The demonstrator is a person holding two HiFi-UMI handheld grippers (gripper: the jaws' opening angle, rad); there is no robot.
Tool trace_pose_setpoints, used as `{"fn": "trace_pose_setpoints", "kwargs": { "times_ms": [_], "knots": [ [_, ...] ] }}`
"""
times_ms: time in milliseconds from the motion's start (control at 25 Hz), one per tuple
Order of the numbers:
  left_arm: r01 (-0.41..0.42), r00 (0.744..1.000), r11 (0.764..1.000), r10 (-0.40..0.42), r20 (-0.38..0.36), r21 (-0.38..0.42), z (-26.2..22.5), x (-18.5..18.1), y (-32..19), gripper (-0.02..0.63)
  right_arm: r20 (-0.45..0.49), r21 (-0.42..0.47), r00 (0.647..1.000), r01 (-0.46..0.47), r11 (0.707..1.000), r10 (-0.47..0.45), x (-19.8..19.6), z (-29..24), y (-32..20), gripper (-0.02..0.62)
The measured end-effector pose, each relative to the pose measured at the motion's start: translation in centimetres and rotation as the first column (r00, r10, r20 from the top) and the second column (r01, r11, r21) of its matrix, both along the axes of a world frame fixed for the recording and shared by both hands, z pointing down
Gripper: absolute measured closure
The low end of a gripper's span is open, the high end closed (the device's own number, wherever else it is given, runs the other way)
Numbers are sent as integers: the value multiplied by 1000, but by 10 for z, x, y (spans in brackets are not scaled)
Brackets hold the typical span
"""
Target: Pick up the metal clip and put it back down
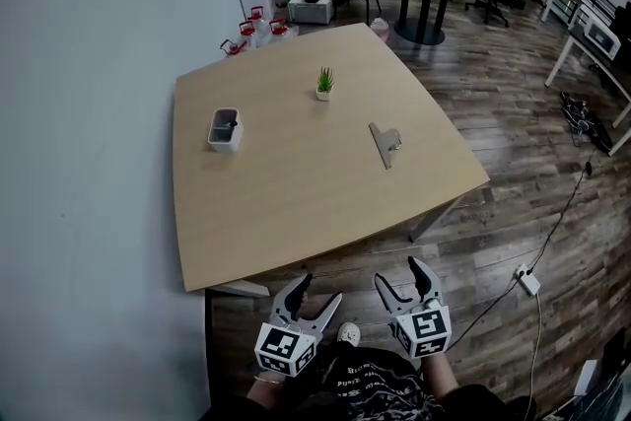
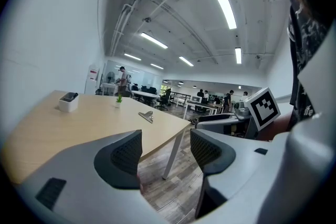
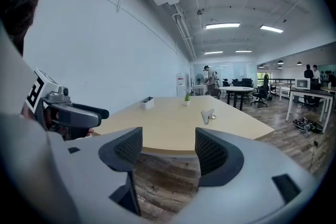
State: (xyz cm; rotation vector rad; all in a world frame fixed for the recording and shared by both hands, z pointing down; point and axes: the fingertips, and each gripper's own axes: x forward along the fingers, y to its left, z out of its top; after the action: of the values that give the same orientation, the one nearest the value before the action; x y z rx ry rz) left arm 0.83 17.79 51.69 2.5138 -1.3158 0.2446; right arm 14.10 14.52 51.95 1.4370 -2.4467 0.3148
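Observation:
The metal clip (image 1: 385,145) lies flat on the right half of the wooden table (image 1: 296,202); it also shows in the left gripper view as the clip (image 2: 146,116) and in the right gripper view as the clip (image 3: 208,115). Both grippers hang below the table's near edge, close to the person's body and well short of the clip. My left gripper (image 1: 315,293) is open with nothing between its fingers. My right gripper (image 1: 402,272) is open and empty too. In the left gripper view the gripper (image 2: 165,150) points past the table's corner; the right gripper (image 3: 168,148) faces the near edge.
A white box (image 1: 225,129) with a dark item inside sits at the table's left. A small potted plant (image 1: 324,83) stands near the far middle. A power strip and cable (image 1: 529,281) lie on the wood floor to the right. A white wall runs along the left.

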Motion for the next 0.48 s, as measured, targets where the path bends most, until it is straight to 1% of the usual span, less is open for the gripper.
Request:
{"fn": "trace_pose_setpoints", "kwargs": {
  "times_ms": [120, 280, 480],
  "knots": [
    [-7, 1000, 1000, 7, 4, -22, 4, 6, -6, 325, 12, -16, 1000, 1, 1000, 0, 3, 1, -4, 275],
    [-17, 1000, 999, 17, 1, -31, 7, 13, -20, 325, 13, -35, 1000, -14, 999, 15, 12, 7, -13, 275],
    [-22, 1000, 998, 21, -7, -56, 15, 9, -48, 325, 9, -58, 999, -34, 998, 34, 14, 13, -31, 275]
  ]
}}
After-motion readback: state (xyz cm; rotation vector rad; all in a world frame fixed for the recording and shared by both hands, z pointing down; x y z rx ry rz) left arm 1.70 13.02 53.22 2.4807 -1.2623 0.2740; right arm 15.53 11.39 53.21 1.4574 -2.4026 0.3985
